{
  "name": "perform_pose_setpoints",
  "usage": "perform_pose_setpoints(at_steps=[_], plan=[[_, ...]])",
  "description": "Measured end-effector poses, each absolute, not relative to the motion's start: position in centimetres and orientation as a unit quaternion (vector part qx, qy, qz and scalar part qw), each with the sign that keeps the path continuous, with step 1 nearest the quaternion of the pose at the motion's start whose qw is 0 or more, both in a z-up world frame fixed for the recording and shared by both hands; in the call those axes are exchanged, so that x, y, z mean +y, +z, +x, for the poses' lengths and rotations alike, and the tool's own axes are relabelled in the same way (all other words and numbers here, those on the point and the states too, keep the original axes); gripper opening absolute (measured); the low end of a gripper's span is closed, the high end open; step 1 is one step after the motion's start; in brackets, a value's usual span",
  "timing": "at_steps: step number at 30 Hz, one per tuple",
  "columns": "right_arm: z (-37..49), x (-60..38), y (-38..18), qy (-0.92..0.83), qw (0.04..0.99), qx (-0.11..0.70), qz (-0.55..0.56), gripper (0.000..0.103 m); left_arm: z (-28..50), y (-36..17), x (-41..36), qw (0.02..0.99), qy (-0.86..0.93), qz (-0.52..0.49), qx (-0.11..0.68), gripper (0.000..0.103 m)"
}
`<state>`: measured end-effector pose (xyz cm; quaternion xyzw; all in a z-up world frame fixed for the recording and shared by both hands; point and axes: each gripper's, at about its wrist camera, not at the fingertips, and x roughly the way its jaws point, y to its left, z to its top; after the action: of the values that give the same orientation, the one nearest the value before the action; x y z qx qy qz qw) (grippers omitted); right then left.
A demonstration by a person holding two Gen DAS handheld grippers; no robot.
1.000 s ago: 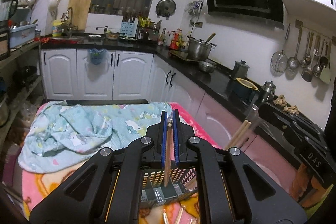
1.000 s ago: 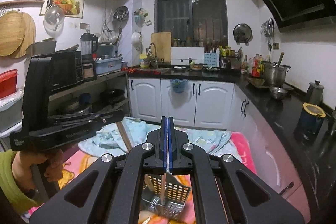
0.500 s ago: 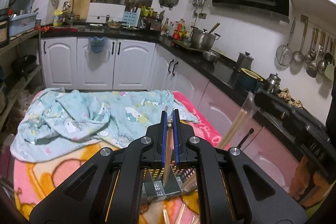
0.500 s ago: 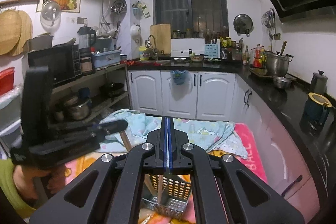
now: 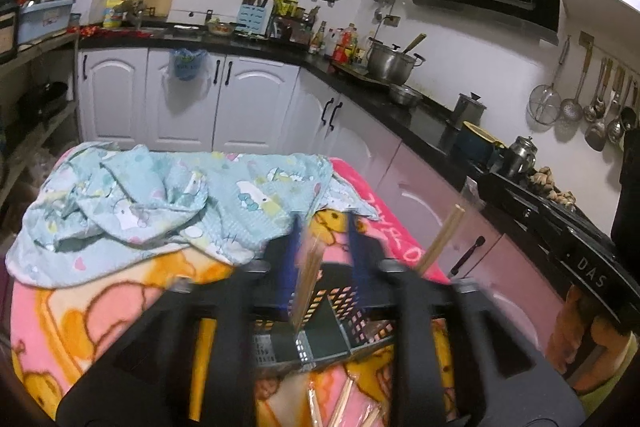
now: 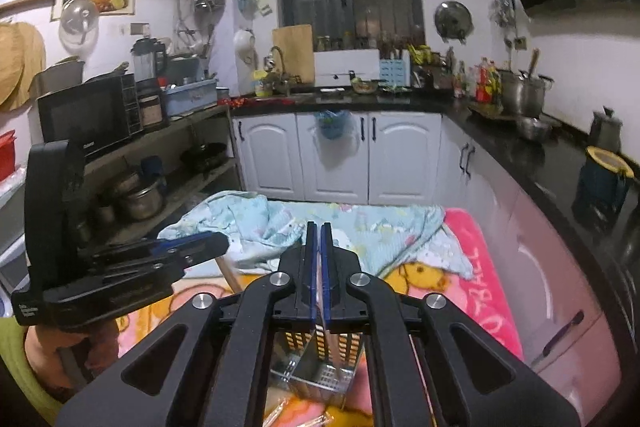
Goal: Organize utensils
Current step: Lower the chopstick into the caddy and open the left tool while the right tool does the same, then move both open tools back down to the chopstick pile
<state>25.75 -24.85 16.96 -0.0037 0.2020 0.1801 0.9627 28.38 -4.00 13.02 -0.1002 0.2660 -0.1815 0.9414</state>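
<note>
A perforated metal utensil basket [image 5: 340, 301] stands on the pink blanket, right under both grippers. My left gripper [image 5: 325, 239] hovers over it with its jaws opening. A blurred bundle of wooden chopsticks [image 5: 307, 279] hangs loose between the blue pads, its lower end inside the basket. My right gripper [image 6: 318, 231] is also over the basket [image 6: 348, 347], its jaws opening by a narrow gap. A thin chopstick [image 6: 326, 327] leans between the pads and reaches down into a compartment. The right wrist view shows the left gripper [image 6: 216, 247] at the left.
A crumpled light-blue cloth [image 5: 160, 203] covers the far half of the pink cartoon blanket [image 5: 80, 307]. Loose chopsticks [image 5: 344, 403] lie in front of the basket. White cabinets and a black counter [image 5: 420, 115] run behind and along the right. A shelf with a microwave [image 6: 84, 115] stands on the left.
Both grippers have sunk toward the basket. The left jaws went from shut on the chopsticks to clearly apart. The right jaws parted slightly, and its chopstick now leans.
</note>
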Motion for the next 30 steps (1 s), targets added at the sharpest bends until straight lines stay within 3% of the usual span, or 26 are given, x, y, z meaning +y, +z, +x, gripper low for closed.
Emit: perform_pose_setpoints(at_steps=[2, 6, 7, 9, 11, 20, 30], plan=[[25.2, -25.6, 16.7, 0.174, 0.964, 0.199, 0.007, 0.04, 27.8, 13.0, -3.6, 0.945, -0.175, -0.1, 0.259, 0.039], [24.0, -26.8, 16.5, 0.163, 0.967, 0.194, 0.016, 0.045, 26.5, 13.1, -2.6, 0.946, -0.165, -0.113, 0.254, 0.059], [23.5, -27.2, 16.5, 0.161, 0.968, 0.192, 0.018, 0.052, 26.1, 13.2, -2.4, 0.948, -0.164, -0.113, 0.25, 0.063], [22.4, -27.9, 16.4, 0.155, 0.97, 0.184, 0.019, 0.057, 25.0, 13.4, -1.9, 0.95, -0.158, -0.114, 0.242, 0.082], [21.5, -28.4, 16.2, 0.148, 0.972, 0.181, 0.015, 0.062, 24.1, 13.5, -1.4, 0.953, -0.153, -0.117, 0.236, 0.092], [17.6, -29.9, 15.2, 0.137, 0.975, 0.176, 0.015, 0.073, 19.5, 12.9, 1.1, 0.956, -0.127, -0.132, 0.228, 0.092], [14.7, -29.5, 13.1, 0.144, 0.97, 0.196, 0.014, 0.075, 14.8, 11.3, 3.4, 0.963, -0.094, -0.12, 0.223, 0.092]])
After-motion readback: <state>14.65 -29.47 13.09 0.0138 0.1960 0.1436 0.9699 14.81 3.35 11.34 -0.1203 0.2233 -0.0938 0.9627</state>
